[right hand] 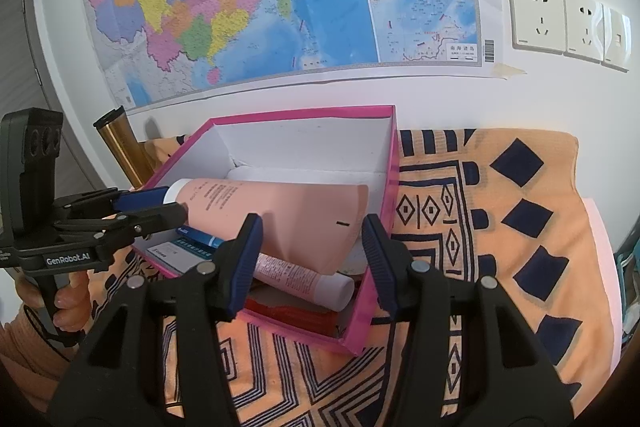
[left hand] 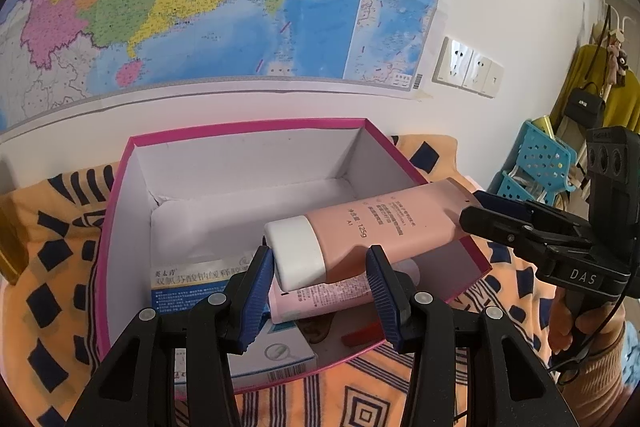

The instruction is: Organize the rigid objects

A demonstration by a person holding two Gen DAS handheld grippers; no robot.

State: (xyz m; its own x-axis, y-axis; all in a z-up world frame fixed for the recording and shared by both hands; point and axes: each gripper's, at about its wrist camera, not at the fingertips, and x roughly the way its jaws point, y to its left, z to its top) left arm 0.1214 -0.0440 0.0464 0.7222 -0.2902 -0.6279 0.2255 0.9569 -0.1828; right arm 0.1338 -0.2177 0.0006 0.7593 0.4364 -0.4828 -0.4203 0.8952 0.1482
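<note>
Both grippers, left gripper [left hand: 320, 267] and right gripper [right hand: 312, 239], clamp the peach plastic tube [left hand: 380, 227] over the pink cardboard box [left hand: 248, 131]; smaller pink tube [right hand: 304, 279] and medicine carton [left hand: 200, 275] already packed; lowering remains.

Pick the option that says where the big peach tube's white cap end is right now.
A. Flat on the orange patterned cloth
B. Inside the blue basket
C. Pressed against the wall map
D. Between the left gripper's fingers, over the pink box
D: the white cap of the peach tube sits between the left gripper fingers, above the pink box, while the right gripper brackets its crimped end.
</note>
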